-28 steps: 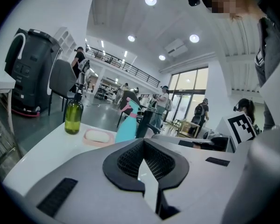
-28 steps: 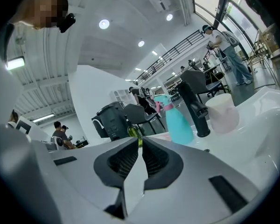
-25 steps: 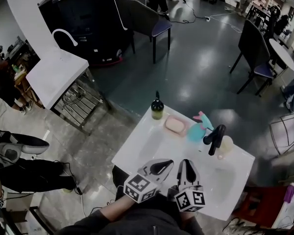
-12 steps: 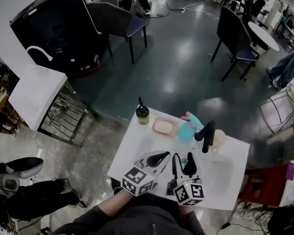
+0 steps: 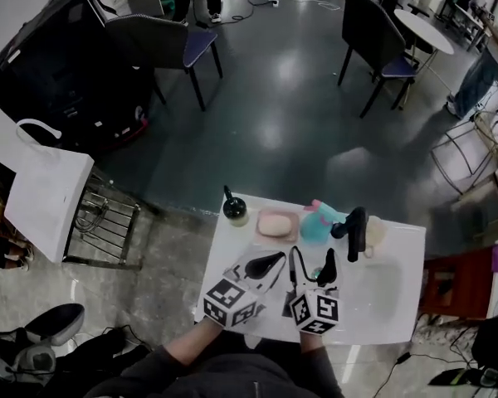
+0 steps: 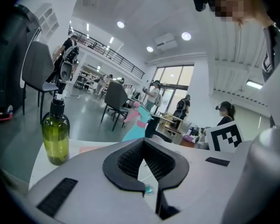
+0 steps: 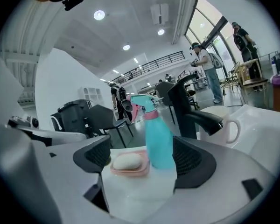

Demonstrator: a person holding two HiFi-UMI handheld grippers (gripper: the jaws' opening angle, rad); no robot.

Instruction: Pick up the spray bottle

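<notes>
The turquoise spray bottle [image 5: 318,222] with a pink collar stands upright at the far side of the white countertop [image 5: 232,264], between a pink soap dish [image 5: 275,224] and a black faucet [image 5: 354,232]. My right gripper [image 5: 311,265] points at it from a short way back, its jaws opening wide. In the right gripper view the spray bottle [image 7: 158,139] shows ahead between the pads, beyond the right gripper [image 7: 140,158] and untouched. My left gripper [image 5: 268,264] rests shut and empty beside it. In the left gripper view, the left gripper [image 6: 143,146] faces the bottle [image 6: 136,125] from farther off.
A green pump bottle [image 5: 234,208] stands at the far left corner, seen again as the green bottle [image 6: 56,136]. A pale mug [image 5: 373,232] sits right of the faucet, with a sink basin [image 5: 383,293] nearer. The dish [image 7: 128,164] holds a soap bar. Chairs and people stand beyond on the floor.
The right gripper's jaws have gone from shut to wide apart. Both grippers have slid forward over the countertop toward the bottles. The left stays shut.
</notes>
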